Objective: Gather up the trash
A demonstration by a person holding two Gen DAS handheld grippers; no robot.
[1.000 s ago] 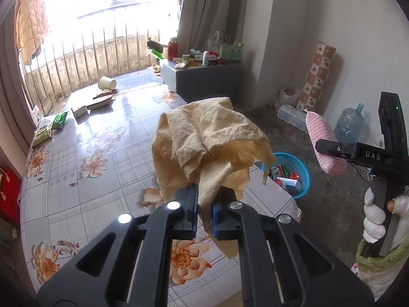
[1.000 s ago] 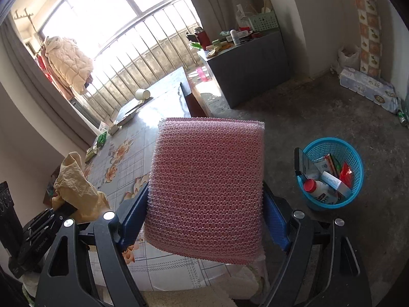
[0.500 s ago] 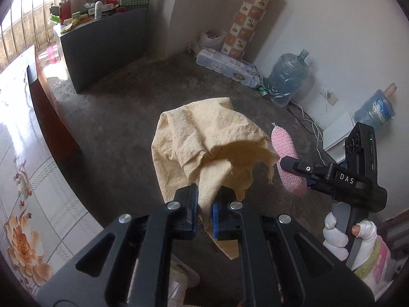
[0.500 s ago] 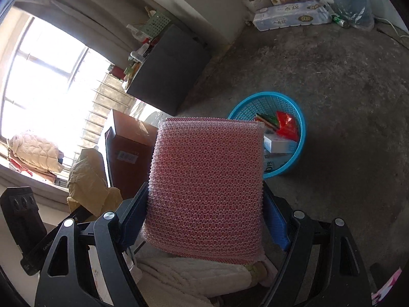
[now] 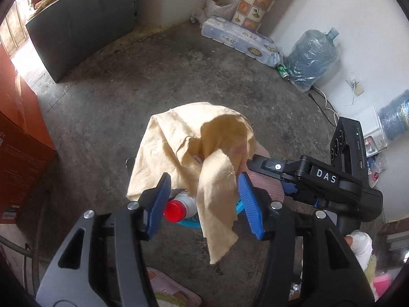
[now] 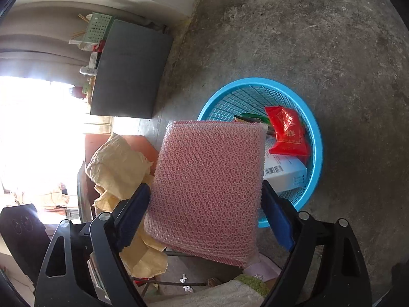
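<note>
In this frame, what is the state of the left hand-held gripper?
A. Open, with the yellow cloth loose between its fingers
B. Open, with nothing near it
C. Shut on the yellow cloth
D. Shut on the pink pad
A: the left hand-held gripper has its blue pads spread wide apart, and the yellow cloth hangs between them unpinched, over the blue basket.

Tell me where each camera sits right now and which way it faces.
Left wrist: on the left tool, facing down at the floor; jaws open, yellow cloth draped between them over the blue basket; right tool and gloved right hand show at right.
Right wrist: on the right tool, facing down at the basket; jaws clamp the pink sponge; left tool at left edge.
Shared: cloth, sponge, basket, grey cabinet.
</note>
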